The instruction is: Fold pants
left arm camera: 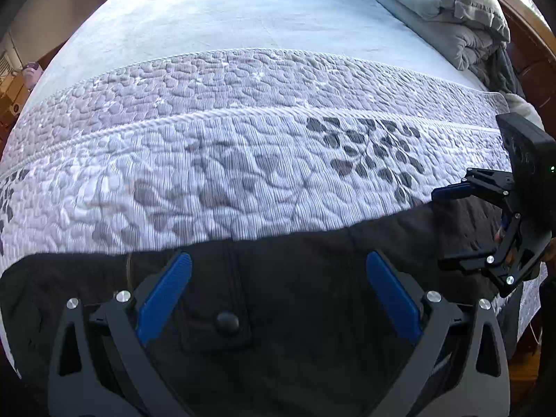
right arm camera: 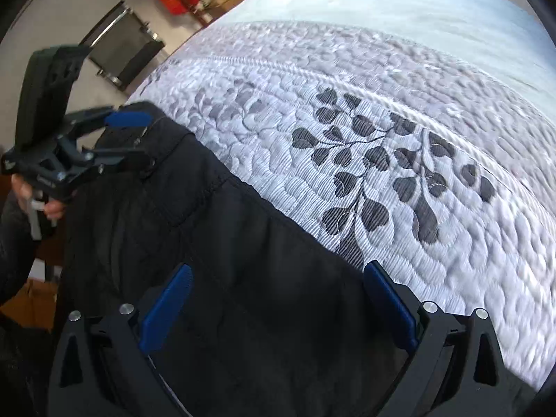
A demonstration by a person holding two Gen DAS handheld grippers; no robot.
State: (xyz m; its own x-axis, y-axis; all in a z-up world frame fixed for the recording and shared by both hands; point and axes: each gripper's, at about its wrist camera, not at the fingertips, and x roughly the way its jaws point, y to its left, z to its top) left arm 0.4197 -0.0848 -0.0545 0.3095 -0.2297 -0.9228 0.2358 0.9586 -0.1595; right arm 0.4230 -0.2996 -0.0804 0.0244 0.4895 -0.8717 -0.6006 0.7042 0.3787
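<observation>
Left wrist view: aimed forward, close above the pants [left arm camera: 295, 278], across the bed [left arm camera: 243, 17].
Right wrist view: tilted, equally close.
Shared: the pants, the quilt [right arm camera: 382, 173]; each gripper is seen by the other.

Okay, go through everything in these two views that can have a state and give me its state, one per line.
left gripper: open, fingers spread over the waistband
right gripper: open, above the black cloth
black pants: spread flat on the quilt, not yet folded
waist button: appears fastened
quilt: laid flat on the bed
grey duvet: folded, stacked at the head end
</observation>
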